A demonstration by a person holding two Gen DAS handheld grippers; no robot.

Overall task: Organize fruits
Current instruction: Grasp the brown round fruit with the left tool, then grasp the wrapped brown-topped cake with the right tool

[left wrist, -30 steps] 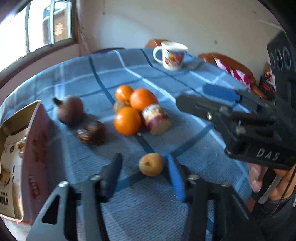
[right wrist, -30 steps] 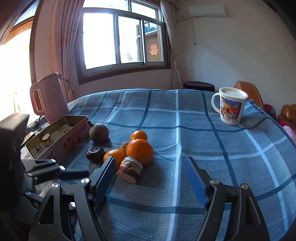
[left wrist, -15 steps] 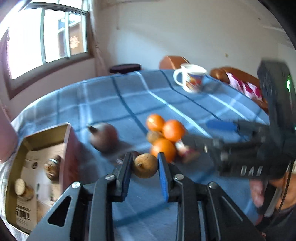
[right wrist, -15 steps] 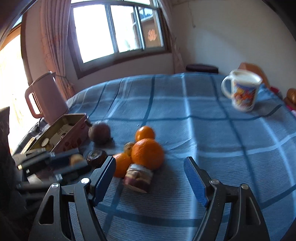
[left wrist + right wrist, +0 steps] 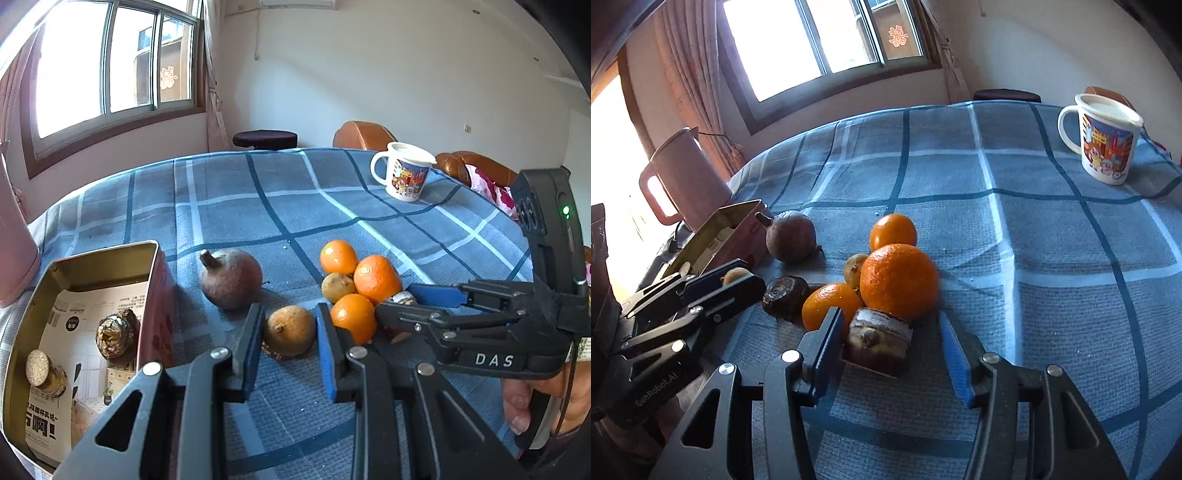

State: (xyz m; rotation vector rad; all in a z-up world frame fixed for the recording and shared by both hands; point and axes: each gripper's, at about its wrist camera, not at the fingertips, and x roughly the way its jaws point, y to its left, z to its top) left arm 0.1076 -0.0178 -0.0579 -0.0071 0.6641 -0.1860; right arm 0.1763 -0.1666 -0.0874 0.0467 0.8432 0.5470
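While the left hand-held gripper (image 5: 290, 345) pinches a small round brown fruit (image 5: 290, 329) | right hand-held gripper (image 5: 892, 349), closing, straddles a cut purple-skinned chunk (image 5: 879, 341), far pad apart | three oranges (image 5: 898, 281) just beyond on blue checked surface (image 5: 1015, 229) | open gold tin (image 5: 88, 266) left | white cartoon mug (image 5: 1104, 138) far right.

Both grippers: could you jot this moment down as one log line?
left gripper: shut on brown fruit, lifted | right gripper: closing around cut piece | tin: open
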